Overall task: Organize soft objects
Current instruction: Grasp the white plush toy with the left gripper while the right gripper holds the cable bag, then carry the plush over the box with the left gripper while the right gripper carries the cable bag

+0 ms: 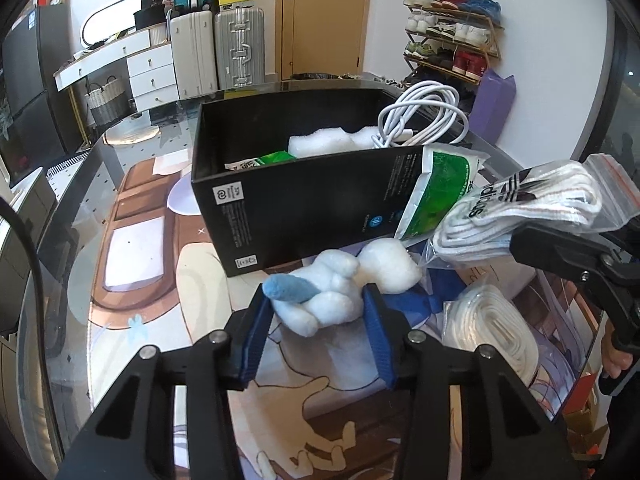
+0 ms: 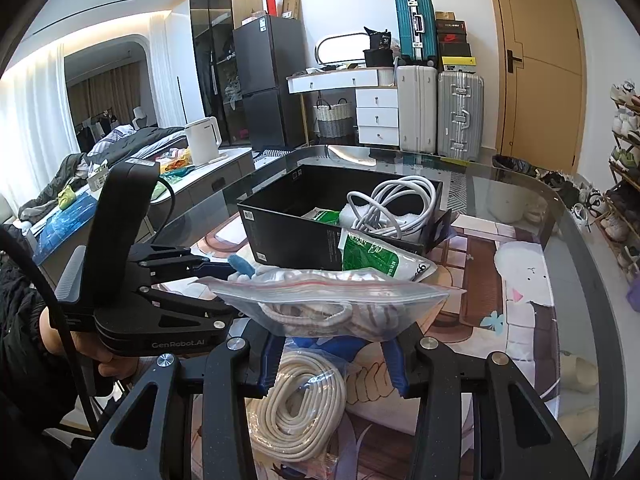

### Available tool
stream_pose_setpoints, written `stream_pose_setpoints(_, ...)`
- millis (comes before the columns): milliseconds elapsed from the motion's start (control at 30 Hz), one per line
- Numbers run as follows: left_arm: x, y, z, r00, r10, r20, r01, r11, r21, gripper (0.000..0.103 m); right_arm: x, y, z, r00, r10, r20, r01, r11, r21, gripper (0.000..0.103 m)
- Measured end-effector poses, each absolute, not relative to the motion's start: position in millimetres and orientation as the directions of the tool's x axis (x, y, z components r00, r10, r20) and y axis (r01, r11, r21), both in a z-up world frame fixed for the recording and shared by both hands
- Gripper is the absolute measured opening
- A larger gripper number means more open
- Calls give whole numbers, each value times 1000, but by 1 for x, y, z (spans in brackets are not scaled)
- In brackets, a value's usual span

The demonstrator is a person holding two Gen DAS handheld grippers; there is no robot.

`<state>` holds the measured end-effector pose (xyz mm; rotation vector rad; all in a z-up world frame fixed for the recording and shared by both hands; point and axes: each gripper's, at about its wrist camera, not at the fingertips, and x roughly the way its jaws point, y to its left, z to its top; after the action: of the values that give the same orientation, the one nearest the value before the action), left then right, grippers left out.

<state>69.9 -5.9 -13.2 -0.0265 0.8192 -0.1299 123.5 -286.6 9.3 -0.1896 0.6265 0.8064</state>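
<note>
Left gripper [image 1: 316, 306] down on the worktop [image 1: 132, 184], fingers hugging a white plush toy [image 1: 328, 300] before the black box [image 1: 288, 208], contact unclear. Right gripper [image 2: 334, 344] clamped on a zip bag of socks [image 2: 332, 300], fingertips hidden beneath. Coiled rope [image 2: 300, 404] below, partly cut off.

Both fisheye views are bright and evenly lit, with a glowing cove strip along the ceiling [image 2: 80, 28] and what may be daylight behind sheer white curtains [image 2: 36, 100] at the left. The clear glass tabletop [image 2: 532, 204] carries pale reflections and glare, and shadows under things are soft. Straight lines bow strongly toward the dark round borders, where detail smears, while the centre stays sharp.
</note>
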Motion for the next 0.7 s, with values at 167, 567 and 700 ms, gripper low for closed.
stream_pose_setpoints(167,65,-5,-11,681,-136,-720,119,990,-74,44,123,-287,11,529,618,-582,-725,685,68,44)
stream_pose_setpoints(567,54,-2,4,709,-151,-689,126,988,-87,42,121,-292,22,562,615,-552,-713,699,52,44)
stream_pose_setpoints(700,50,-3,10,719,-158,-676,133,987,-89,41,121,-296,25,573,614,-544,-708,705,51,44)
